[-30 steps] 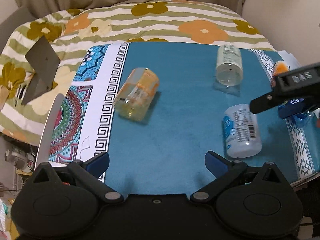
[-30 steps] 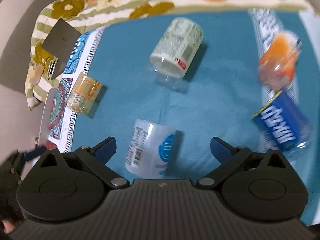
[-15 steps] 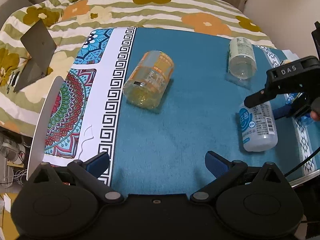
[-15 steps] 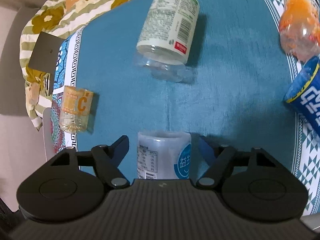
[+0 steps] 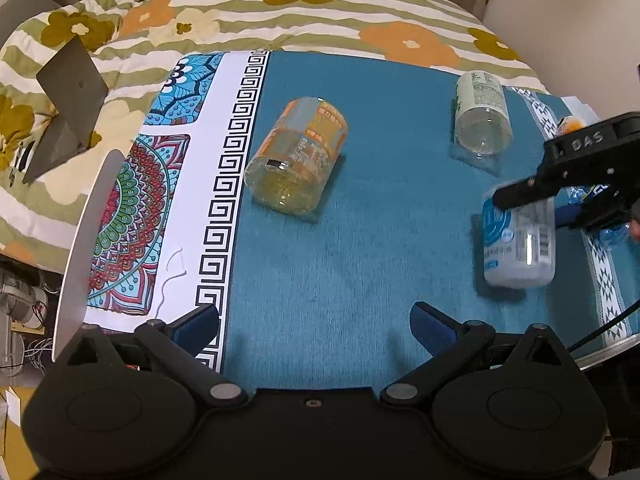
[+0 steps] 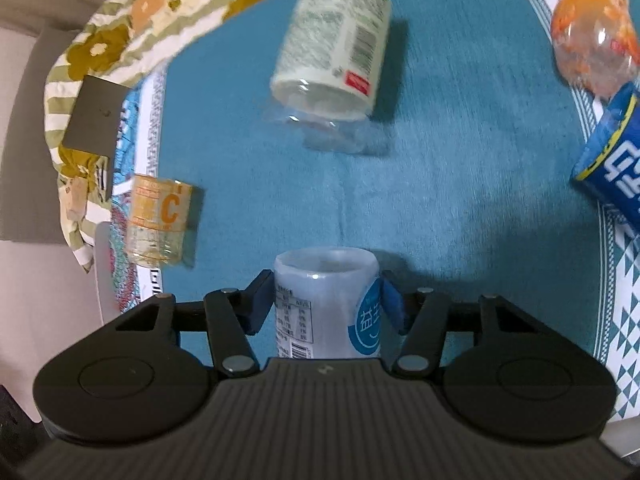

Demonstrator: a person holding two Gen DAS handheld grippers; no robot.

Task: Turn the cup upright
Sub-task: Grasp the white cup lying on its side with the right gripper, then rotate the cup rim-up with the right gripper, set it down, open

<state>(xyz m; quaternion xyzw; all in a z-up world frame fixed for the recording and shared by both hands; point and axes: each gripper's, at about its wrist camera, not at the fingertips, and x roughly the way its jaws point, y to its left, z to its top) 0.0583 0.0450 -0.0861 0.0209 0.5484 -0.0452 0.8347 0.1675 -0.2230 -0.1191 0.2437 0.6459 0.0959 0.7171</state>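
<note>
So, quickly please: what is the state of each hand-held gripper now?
Left hand-held gripper: open, holding nothing.
Right hand-held gripper: closed on the white cup.

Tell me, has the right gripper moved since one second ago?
Yes. The right gripper has come forward onto the white cup; in its own view the green-label cup ahead now looms larger, and the jaws grip the white cup's sides.

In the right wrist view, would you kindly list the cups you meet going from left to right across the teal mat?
Orange-label cup → white cup with blue logo, in the right gripper → blue-label cup.
</note>
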